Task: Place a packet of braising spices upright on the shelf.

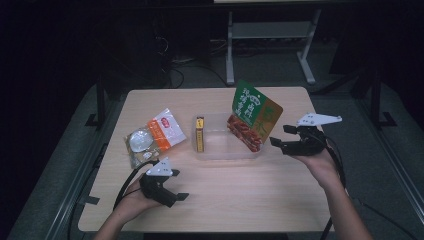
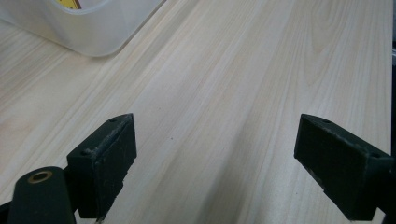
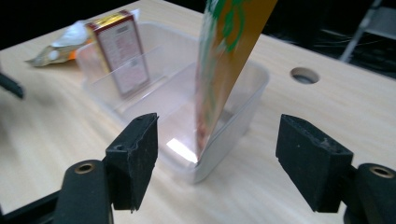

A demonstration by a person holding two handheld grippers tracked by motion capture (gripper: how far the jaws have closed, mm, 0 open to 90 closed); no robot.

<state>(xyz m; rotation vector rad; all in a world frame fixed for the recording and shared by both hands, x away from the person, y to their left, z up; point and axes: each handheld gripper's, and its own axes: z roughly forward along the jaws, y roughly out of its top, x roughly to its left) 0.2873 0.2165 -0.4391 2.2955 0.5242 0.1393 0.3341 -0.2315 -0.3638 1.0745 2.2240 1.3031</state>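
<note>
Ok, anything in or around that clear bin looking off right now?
One thing: the green and orange snack bag stands on edge at the right end of the clear bin, tilted and sticking well above the rim, with nothing gripping it. It could tip. The yellow box stands upright inside.

Count: 1 clear plastic tub [image 1: 220, 149], 1 yellow box [image 1: 199, 134], 1 green-orange snack pouch [image 1: 254, 116], 1 orange-white packet [image 1: 152, 136], 2 grippers: left gripper [image 1: 176, 185], right gripper [image 1: 282, 135].
</note>
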